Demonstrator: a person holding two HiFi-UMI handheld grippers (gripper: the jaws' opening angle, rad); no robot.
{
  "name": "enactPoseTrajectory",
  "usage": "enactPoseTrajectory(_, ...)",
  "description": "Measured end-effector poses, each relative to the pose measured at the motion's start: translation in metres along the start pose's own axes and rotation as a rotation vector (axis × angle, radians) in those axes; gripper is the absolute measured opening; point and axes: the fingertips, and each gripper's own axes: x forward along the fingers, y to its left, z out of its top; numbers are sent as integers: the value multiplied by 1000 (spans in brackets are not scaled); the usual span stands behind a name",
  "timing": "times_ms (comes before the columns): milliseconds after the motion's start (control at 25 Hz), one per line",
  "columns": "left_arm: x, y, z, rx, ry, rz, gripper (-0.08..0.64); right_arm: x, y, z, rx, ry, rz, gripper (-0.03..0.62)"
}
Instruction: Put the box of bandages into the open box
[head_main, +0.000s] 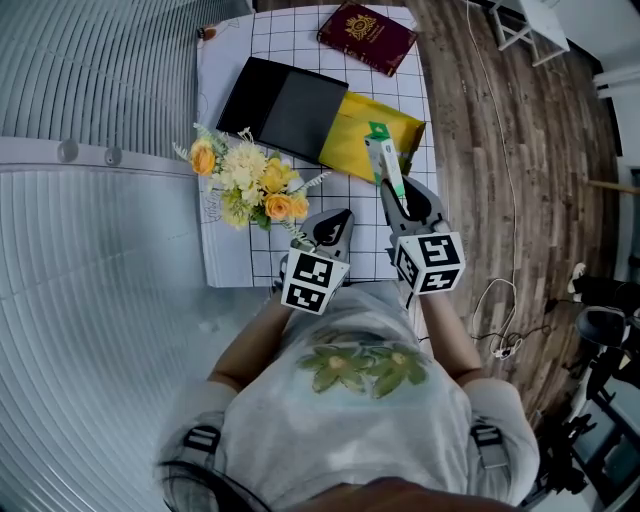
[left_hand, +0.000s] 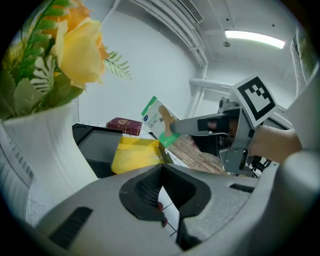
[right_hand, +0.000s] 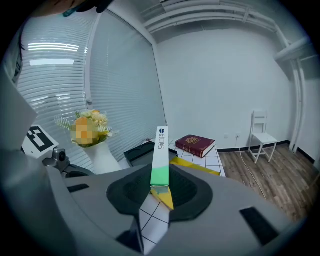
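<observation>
Right gripper (right_hand: 160, 189) has the box of bandages (right_hand: 161, 152) clamped edge-on between its jaws, green end down, held up off the checked cloth (head_main: 300, 40). From the head view it hangs by the near edge of the yellow open box (head_main: 348, 132) (not inside it). Left gripper (left_hand: 160, 186) sits just beside, jaws pressed together on nothing, next to the flower vase (head_main: 250, 182). Black lid (head_main: 285, 108) touches the open box; red book (head_main: 367, 37) lies beyond.
</observation>
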Motion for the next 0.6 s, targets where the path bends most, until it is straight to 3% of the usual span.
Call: enactPoseTrajectory(600,11,3,-11,-17,39,-11,6,18,-15,-1,2,15,-17,91)
